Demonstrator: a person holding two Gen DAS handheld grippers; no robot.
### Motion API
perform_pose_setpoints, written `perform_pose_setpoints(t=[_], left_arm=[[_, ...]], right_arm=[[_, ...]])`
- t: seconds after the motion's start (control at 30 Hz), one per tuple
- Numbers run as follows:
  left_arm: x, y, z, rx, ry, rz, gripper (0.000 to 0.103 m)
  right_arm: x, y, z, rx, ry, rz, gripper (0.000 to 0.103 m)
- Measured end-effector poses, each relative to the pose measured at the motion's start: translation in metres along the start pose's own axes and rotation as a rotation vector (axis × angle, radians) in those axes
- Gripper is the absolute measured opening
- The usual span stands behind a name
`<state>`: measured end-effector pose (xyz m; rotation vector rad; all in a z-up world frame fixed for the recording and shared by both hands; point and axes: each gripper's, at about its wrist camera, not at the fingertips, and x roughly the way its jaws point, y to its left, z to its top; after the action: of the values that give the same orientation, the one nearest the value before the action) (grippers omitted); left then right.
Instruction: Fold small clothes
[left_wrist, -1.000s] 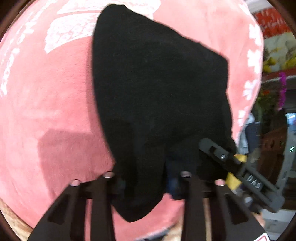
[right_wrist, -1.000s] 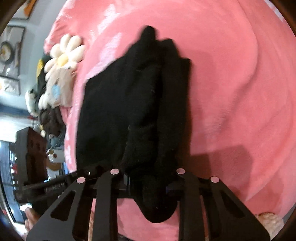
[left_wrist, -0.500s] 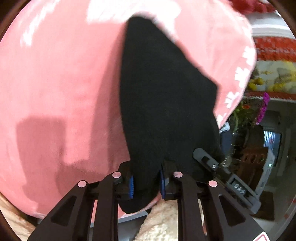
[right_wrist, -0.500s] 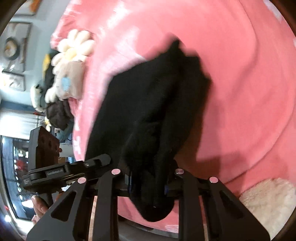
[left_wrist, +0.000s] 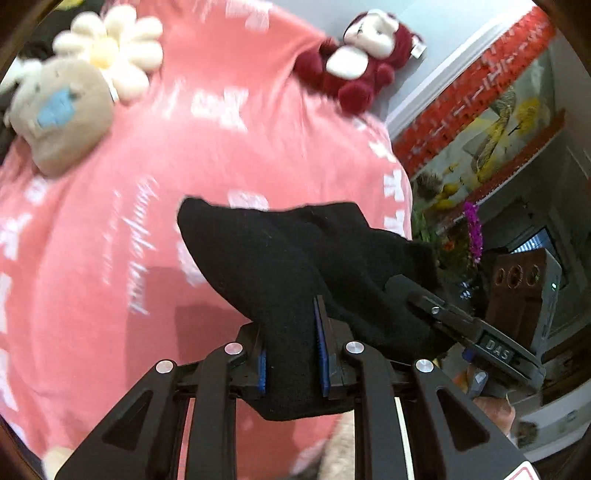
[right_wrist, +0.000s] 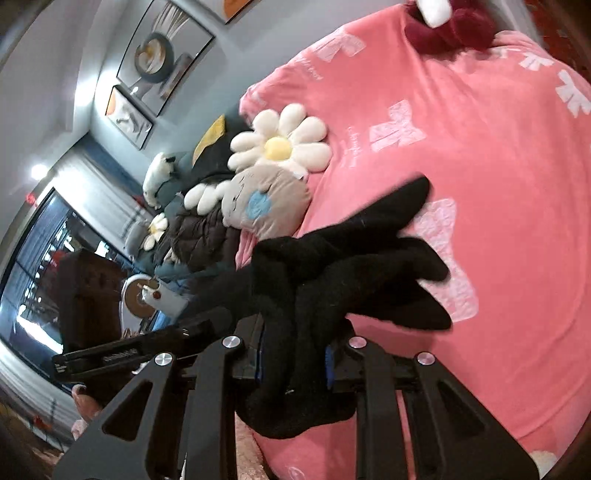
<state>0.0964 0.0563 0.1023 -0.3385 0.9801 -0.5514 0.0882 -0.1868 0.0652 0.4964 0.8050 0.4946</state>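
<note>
My left gripper (left_wrist: 291, 354) has its two fingers pinched on a black garment (left_wrist: 295, 266), the cloth squeezed between the blue pads (left_wrist: 320, 354) and a short tail of it hanging just below them. My right gripper (right_wrist: 293, 363) is clamped on another part of the same garment (right_wrist: 332, 280), its pads almost buried in bunched fabric, with a rounded lump drooping under the fingers. From both cameras the garment is held up in the air over a pink blanket (left_wrist: 110, 240) printed with white bow shapes and script; I cannot tell whether any part of it touches the blanket. In the left view the right gripper (left_wrist: 461, 325) shows beside mine, biting the cloth's far edge. The garment is plain black knit, soft and fuzzy, gathered into thick folds; in the right view several long flaps fan out away from the fingers toward the blanket. At the head of the blanket lie a beige plush pillow (right_wrist: 266, 199) with a blue patch, a white daisy cushion (right_wrist: 280, 142) against it, and a dark red plush toy (left_wrist: 362, 62).
</note>
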Motion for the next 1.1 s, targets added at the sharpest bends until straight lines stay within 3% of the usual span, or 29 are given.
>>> perform_pose_setpoints(t=[0.1,0.13,0.17,0.23,0.3,0.43,0.57,0.67,0.77,0.87,0.97,1.1], left_arm=[[0.012,0.037,-0.024,0.002,0.046,0.118,0.029],[0.023,0.06,-0.037,-0.02,0.082,0.164,0.054],[0.038,0.081,-0.05,-0.047,0.112,0.237,0.067],[0.066,0.117,-0.079,-0.105,0.178,0.364,0.065],[0.076,0.141,-0.1,-0.167,0.234,0.429,0.062],[0.057,0.148,-0.107,-0.212,0.167,0.385,0.062],[0.074,0.114,-0.087,-0.1,0.142,0.415,0.064],[0.107,0.108,-0.088,-0.049,0.198,0.407,0.065],[0.143,0.113,-0.093,-0.093,0.285,0.428,0.065],[0.155,0.118,-0.099,-0.093,0.313,0.453,0.064],[0.157,0.115,-0.099,-0.068,0.319,0.463,0.064],[0.162,0.119,-0.099,-0.072,0.329,0.463,0.066]], right_arm=[[0.045,-0.022,-0.036,0.04,0.076,-0.075,0.031],[0.068,-0.037,-0.055,0.065,0.127,-0.139,0.037],[0.085,-0.052,-0.074,0.07,0.177,-0.219,0.037],[0.104,-0.072,-0.102,0.082,0.246,-0.315,0.037],[0.103,-0.083,-0.122,0.143,0.268,-0.32,0.036],[0.094,-0.056,-0.113,0.026,0.228,-0.323,0.027],[0.113,-0.024,-0.09,-0.09,0.178,-0.325,0.012],[0.148,-0.028,-0.092,-0.117,0.218,-0.35,0.007],[0.189,-0.062,-0.11,-0.077,0.358,-0.426,0.004],[0.179,-0.074,-0.104,0.049,0.327,-0.38,0.006],[0.163,-0.057,-0.097,0.016,0.286,-0.353,0.006],[0.184,-0.076,-0.116,-0.023,0.385,-0.412,0.005]])
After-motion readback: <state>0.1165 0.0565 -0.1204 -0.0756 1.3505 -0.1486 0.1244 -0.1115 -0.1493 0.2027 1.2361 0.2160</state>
